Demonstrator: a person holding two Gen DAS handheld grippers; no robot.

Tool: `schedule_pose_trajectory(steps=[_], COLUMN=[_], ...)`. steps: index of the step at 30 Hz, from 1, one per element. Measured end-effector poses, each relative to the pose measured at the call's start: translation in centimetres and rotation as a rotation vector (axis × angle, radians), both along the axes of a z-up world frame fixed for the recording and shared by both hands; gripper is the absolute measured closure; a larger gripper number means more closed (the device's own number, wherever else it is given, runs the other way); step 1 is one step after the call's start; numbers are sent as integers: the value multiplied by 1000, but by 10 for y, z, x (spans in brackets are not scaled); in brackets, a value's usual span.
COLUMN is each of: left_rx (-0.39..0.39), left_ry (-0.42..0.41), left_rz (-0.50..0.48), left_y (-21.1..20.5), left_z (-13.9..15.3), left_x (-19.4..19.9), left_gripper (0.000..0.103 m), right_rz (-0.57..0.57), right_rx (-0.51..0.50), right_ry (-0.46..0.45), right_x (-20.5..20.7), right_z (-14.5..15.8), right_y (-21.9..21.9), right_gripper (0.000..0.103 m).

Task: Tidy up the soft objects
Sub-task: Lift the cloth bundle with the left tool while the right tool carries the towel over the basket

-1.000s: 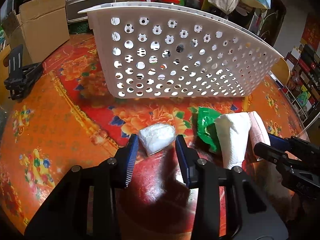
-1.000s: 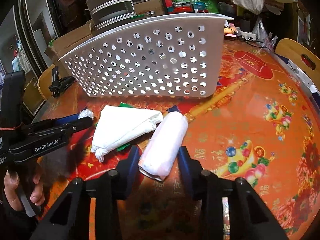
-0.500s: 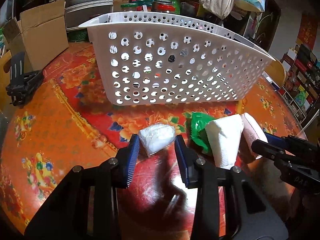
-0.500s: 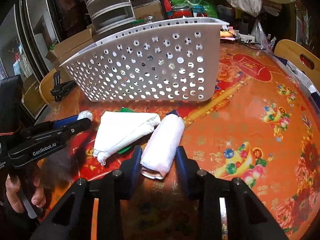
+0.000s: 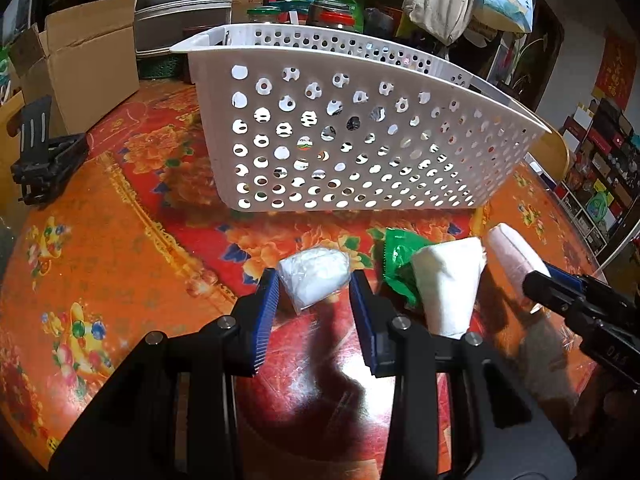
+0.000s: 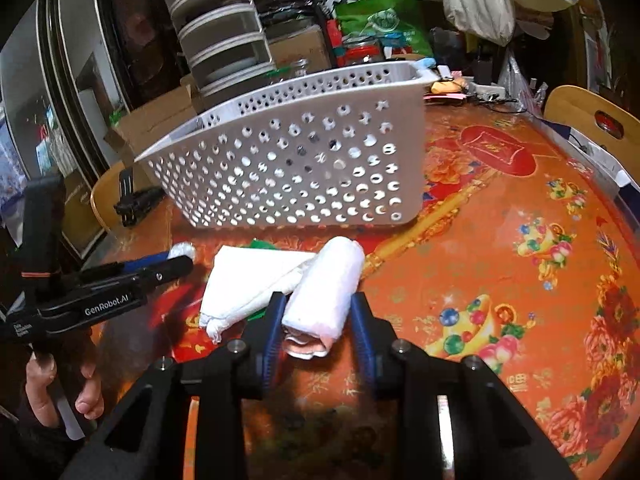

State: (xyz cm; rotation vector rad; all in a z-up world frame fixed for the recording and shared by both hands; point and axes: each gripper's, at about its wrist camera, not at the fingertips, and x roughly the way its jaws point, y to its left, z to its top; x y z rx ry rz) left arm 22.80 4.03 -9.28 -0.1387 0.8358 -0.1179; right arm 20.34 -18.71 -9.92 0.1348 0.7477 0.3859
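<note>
My left gripper is shut on a small white plastic-wrapped bundle, held just above the table. My right gripper is shut on a rolled pinkish-white towel, lifted off the table; the roll also shows in the left wrist view. A folded white cloth lies between them on a green packet. The white perforated basket stands behind them.
The round table has a red and orange flowered cover. A black stand lies at the left edge. A cardboard box, stacked drawers and bags crowd the back. A wooden chair is at the right.
Both grippers have closed on their objects and risen; the basket looks lower and farther in both views. The rolled towel has come up off the table.
</note>
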Motion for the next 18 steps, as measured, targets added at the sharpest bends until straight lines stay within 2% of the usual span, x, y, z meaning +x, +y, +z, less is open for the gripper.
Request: schedule_pose_trajectory(steps=[9, 18], left_rx=[0, 4], left_ry=[-23, -108], left_rz=[-4, -31], left_y=[-1, -8], left_z=[3, 21], left_x=[-4, -19], left_gripper=[69, 69], right_rz=[-31, -23], right_rx=[20, 37], right_ry=[-33, -43], right_x=[-12, -27], right_z=[4, 9], right_y=[-17, -30], right_gripper=[72, 72])
